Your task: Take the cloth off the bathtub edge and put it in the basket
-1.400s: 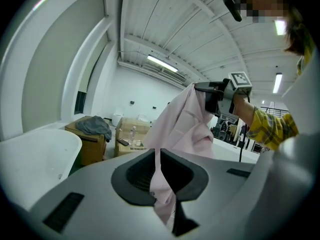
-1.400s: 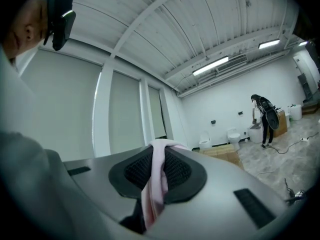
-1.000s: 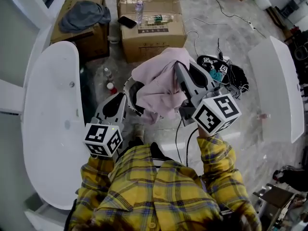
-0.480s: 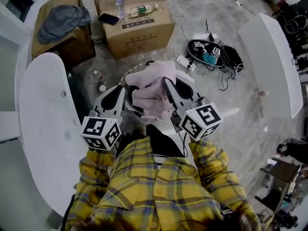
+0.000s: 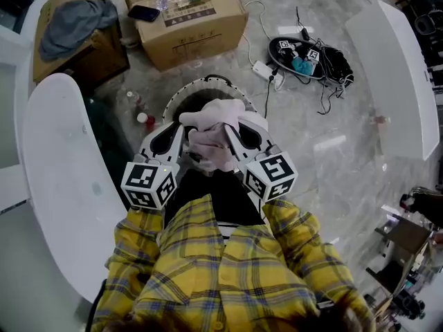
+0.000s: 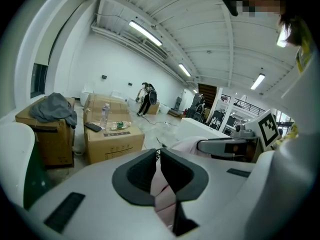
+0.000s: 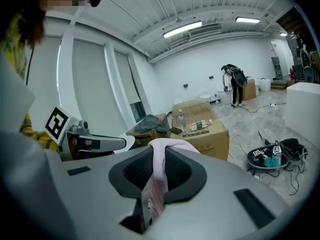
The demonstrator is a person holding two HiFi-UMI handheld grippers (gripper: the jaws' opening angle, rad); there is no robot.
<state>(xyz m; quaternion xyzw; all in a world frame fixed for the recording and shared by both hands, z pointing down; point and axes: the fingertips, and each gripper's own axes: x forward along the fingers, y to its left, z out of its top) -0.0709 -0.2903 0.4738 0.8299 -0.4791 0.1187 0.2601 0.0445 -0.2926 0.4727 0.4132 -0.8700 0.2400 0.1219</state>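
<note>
The pink cloth [image 5: 216,135] hangs bunched between my two grippers, right over the round white-rimmed basket [image 5: 181,92] on the floor. My left gripper [image 5: 181,135] is shut on the cloth's left side, and a pink fold [image 6: 162,194] shows pinched between its dark pads. Gripping the right side, my right gripper [image 5: 232,133] is also shut on the cloth [image 7: 156,184], which drapes over its jaw tips. The white bathtub [image 5: 55,171] lies to the left, its edge bare. Most of the basket's inside is hidden by the cloth.
Cardboard boxes [image 5: 183,16] with bottles and a phone stand beyond the basket, one with a grey garment [image 5: 69,19] on it. Small bottles [image 5: 142,116] sit on the floor beside the basket. A cable tangle and black tray [image 5: 304,57] lie at right, by another white tub [image 5: 398,75].
Both grippers have come down with the pink cloth between them. The cloth has dropped from chest height to just above the basket and now looks smaller and more bunched.
</note>
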